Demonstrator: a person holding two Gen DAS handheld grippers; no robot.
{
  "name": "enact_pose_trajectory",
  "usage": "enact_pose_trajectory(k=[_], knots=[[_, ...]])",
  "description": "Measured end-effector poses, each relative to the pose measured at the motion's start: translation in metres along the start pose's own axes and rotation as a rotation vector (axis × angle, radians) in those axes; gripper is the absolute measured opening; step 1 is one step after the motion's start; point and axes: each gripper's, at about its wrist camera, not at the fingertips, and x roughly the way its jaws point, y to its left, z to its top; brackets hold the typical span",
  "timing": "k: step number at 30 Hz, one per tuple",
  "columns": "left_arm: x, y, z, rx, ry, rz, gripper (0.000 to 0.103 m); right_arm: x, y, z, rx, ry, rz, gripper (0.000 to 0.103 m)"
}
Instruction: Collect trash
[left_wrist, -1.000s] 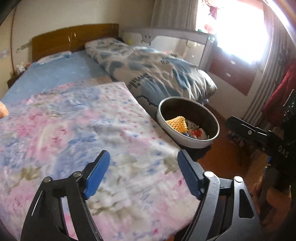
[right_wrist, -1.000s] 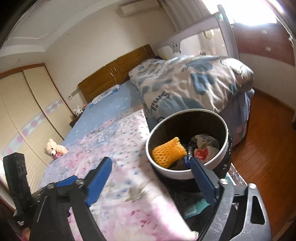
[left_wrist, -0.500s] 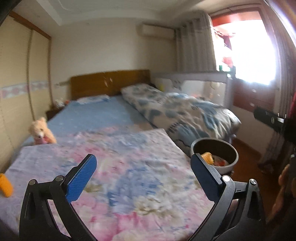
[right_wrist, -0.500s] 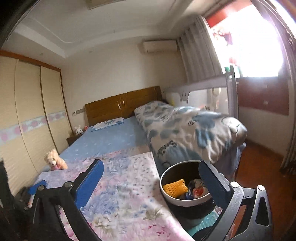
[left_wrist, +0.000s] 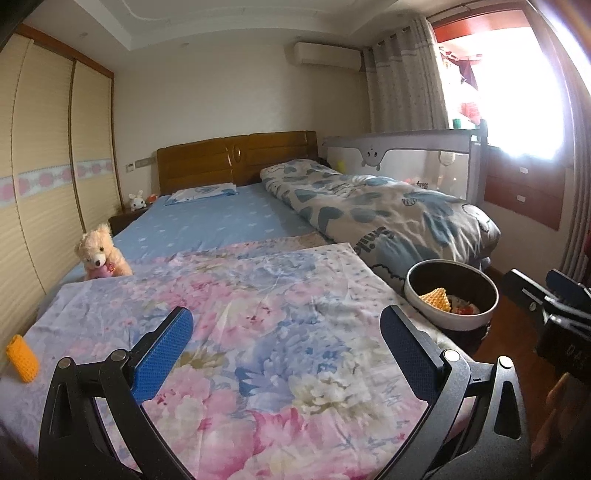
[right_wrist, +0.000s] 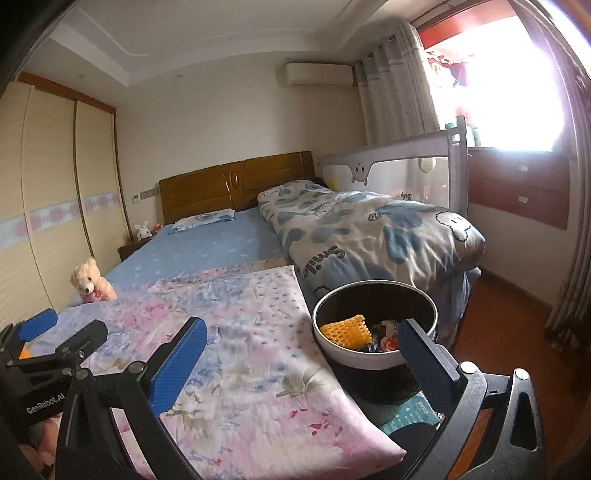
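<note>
We see one piece of trash, an orange foam net sleeve (left_wrist: 22, 358), lying on the floral quilt (left_wrist: 258, 332) near the bed's left edge, well apart from the round bin (left_wrist: 452, 295) that stands off the quilt's right side. Inside the bin a second yellow-orange foam net (right_wrist: 346, 330) leans against the dark inner wall, with crumpled wrappers (right_wrist: 384, 334) beside it, one showing red. The bin's rim is pale and it sits on something dark; in the right wrist view a teal printed item (right_wrist: 410, 413) lies under it.

Our left tool (left_wrist: 282, 354) hovers above the quilt with its blue-padded fingers (left_wrist: 162, 354) spread wide and nothing between them; the orange sleeve lies to its left, outside the jaws. Our right tool (right_wrist: 301, 369) is likewise spread wide and holds nothing; its right finger overlaps the bin's near rim in the view, though we cannot tell whether it touches. The left tool also shows at the left edge of the right wrist view.

Farther out, a cream teddy bear (left_wrist: 99, 254) sits at the quilt's far left corner on the blue sheet (left_wrist: 221, 221). A grey duvet with blue patches (left_wrist: 388, 214) lies along the right, against a grey bed rail (left_wrist: 399, 155). Behind stand a wooden headboard (left_wrist: 236, 158), a pillow (left_wrist: 201, 192), a small white rabbit toy (left_wrist: 136, 201), a sliding wardrobe (left_wrist: 44, 166), a wall air conditioner (left_wrist: 327, 55) and curtains (left_wrist: 406, 81) by the bright window (left_wrist: 509, 92).
</note>
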Motion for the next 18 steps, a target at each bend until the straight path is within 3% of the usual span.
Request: enact_pose_trajectory(k=[18], knots=[[0.0031,0.0017,-0.0038,0.0,0.016,-0.001,0.103,-0.003,0.0007,0.0019,-0.004,-0.004,-0.006,0.103]])
